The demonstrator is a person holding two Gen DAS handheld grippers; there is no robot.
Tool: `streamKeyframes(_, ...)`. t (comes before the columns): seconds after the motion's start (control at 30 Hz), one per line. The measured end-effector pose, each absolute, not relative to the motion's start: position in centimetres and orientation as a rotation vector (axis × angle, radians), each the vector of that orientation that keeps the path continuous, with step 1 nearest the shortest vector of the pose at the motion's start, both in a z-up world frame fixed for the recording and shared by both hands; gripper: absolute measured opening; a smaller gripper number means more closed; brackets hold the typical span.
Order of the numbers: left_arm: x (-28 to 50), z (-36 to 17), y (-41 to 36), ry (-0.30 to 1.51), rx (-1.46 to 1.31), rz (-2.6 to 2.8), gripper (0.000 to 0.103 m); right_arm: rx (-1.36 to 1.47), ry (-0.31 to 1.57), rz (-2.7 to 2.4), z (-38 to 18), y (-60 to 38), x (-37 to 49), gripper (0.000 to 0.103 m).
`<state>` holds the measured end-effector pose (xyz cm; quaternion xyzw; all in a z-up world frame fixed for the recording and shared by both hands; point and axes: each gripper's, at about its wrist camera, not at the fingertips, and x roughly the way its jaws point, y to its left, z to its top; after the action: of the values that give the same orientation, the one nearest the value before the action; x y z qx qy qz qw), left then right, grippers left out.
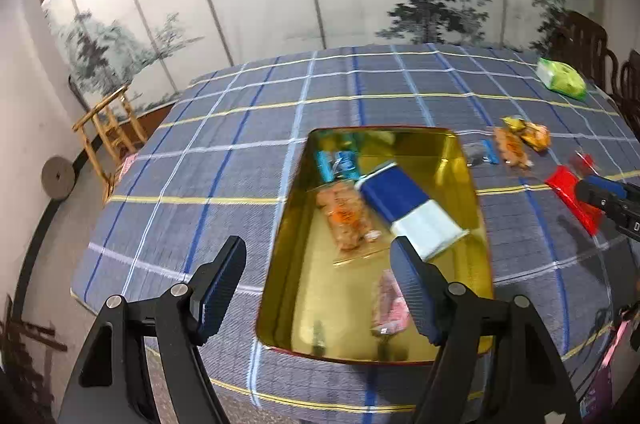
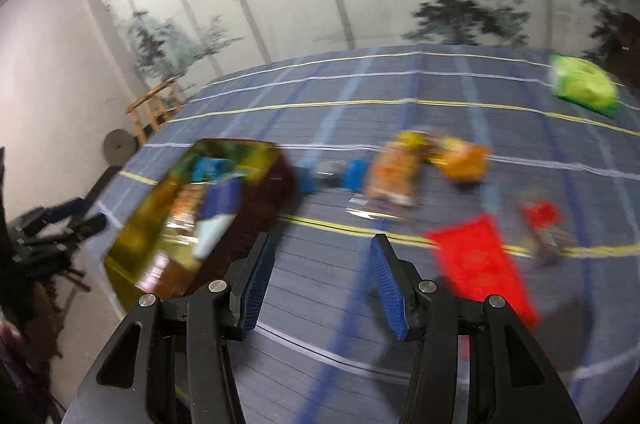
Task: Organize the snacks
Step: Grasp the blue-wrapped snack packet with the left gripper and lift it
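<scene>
A gold tin tray [image 1: 478,224] lies on the blue plaid tablecloth. In it are a blue-and-white packet [image 1: 404,208], an orange snack packet [image 1: 344,216], a small blue packet [image 1: 338,162] and a pink packet [image 1: 390,304]. My left gripper [image 1: 318,266] is open and empty above the tray's near end. My right gripper [image 2: 322,270] is open and empty over bare cloth, between the tray [image 2: 132,224] and a red packet [image 2: 480,260]. Loose on the cloth lie a small blue packet [image 2: 352,172], orange packets [image 2: 394,172] and a small red snack [image 2: 542,216]. The right wrist view is blurred.
A green packet [image 1: 562,78] lies at the far right of the table [image 1: 224,152]. Dark wooden chairs [image 1: 588,44] stand beyond it. A painted screen runs behind the table, with a bamboo stand [image 1: 110,132] at the left. The right gripper's tip [image 1: 608,198] shows in the left wrist view.
</scene>
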<state>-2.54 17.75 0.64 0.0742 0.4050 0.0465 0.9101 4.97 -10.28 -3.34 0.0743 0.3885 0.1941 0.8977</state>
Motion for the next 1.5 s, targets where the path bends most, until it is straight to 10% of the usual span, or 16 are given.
streamKeyframes(0.67, 10.2, 2.2, -0.3, 0.926, 0.771, -0.625, 0.083, 0.248, 0.81, 0.153, -8.8, -24.8, 4.0, 0.051)
streamKeyframes(1.27, 19.5, -7.9, -1.7, 1.292, 0.845, -0.827, 0.056, 0.381, 0.793, 0.192, -10.1, -27.9, 4.1, 0.052)
streamKeyframes(1.4, 19.1, -9.1, -1.6, 1.332, 0.831, -0.889, 0.024, 0.391, 0.79, 0.194, -10.2, -28.0, 4.1, 0.054)
streamKeyframes(1.5, 19.4, -9.0, -1.5, 1.342, 0.767, -0.851, 0.021, 0.382, 0.79, 0.196, -10.2, -27.9, 4.2, 0.055)
